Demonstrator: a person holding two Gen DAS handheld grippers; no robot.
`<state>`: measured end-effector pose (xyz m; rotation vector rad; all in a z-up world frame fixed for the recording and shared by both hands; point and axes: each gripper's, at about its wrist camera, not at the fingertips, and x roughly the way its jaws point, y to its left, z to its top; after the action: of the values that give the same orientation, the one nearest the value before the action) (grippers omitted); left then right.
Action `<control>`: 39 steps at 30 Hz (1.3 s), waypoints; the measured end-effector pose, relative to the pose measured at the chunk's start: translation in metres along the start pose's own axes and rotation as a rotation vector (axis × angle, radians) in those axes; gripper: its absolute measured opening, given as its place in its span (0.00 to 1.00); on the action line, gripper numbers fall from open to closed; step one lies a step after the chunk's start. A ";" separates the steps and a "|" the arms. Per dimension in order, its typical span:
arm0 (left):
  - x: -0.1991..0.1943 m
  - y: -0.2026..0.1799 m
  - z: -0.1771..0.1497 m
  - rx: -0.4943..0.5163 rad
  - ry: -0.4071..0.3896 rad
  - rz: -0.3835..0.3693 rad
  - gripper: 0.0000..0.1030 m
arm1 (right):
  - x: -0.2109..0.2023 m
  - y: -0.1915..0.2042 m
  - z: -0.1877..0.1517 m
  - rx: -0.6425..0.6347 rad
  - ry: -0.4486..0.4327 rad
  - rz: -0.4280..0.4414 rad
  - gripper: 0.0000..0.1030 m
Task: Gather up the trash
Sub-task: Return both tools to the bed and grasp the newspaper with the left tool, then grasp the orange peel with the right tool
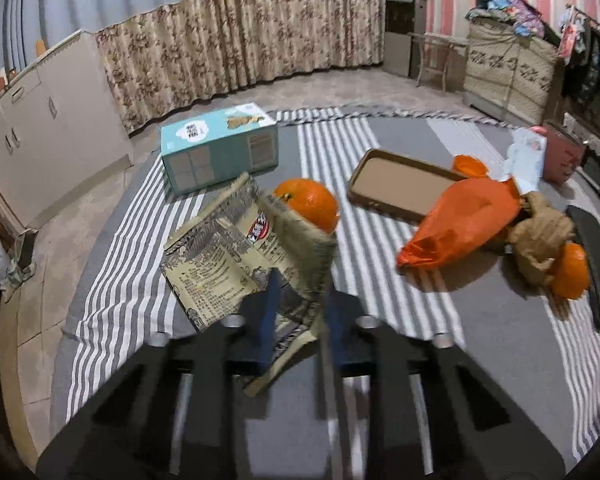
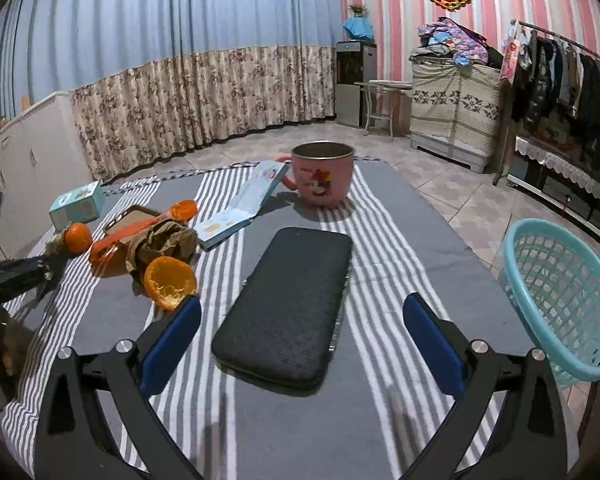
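My left gripper [image 1: 300, 312] is shut on a printed paper snack wrapper [image 1: 236, 256] and holds it over the striped cloth [image 1: 380, 264]. Behind the wrapper lies an orange [image 1: 312, 200]. To the right lie an orange plastic bag [image 1: 460, 220], a crumpled brown paper [image 1: 540, 236] and an orange peel half [image 1: 572, 270]. My right gripper [image 2: 300, 332] is open and empty, its fingers either side of a dark phone case [image 2: 292, 304]. The peel half [image 2: 170, 282], brown paper [image 2: 164, 242] and orange bag [image 2: 112, 246] lie to its left. A teal mesh basket [image 2: 560, 300] stands at the table's right edge.
A teal box [image 1: 220, 144] and a brown phone case [image 1: 400, 184] lie on the cloth. A pink mug [image 2: 324, 178] and a light blue booklet [image 2: 244, 204] sit at the far end. The left gripper's dark body [image 2: 16, 276] shows at the right wrist view's left edge.
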<state>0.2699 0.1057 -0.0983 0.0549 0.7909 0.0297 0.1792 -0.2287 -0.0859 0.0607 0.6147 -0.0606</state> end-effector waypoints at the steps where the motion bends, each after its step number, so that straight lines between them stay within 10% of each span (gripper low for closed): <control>1: -0.006 0.000 -0.001 -0.007 -0.016 -0.010 0.14 | 0.002 0.005 0.000 -0.010 0.005 0.003 0.96; 18: -0.070 0.005 -0.008 0.073 -0.163 -0.090 0.04 | 0.051 0.085 0.013 -0.186 0.122 0.090 0.94; 24: -0.065 0.013 -0.010 0.070 -0.150 -0.078 0.04 | 0.074 0.094 0.015 -0.192 0.204 0.146 0.79; 29: -0.067 0.012 -0.009 0.078 -0.154 -0.075 0.04 | 0.083 0.094 0.011 -0.188 0.261 0.227 0.43; 39: -0.096 -0.004 0.001 0.079 -0.189 -0.055 0.03 | 0.040 0.072 0.019 -0.170 0.147 0.239 0.36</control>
<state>0.2033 0.0974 -0.0301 0.1091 0.6039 -0.0586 0.2279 -0.1597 -0.0908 -0.0264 0.7535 0.2289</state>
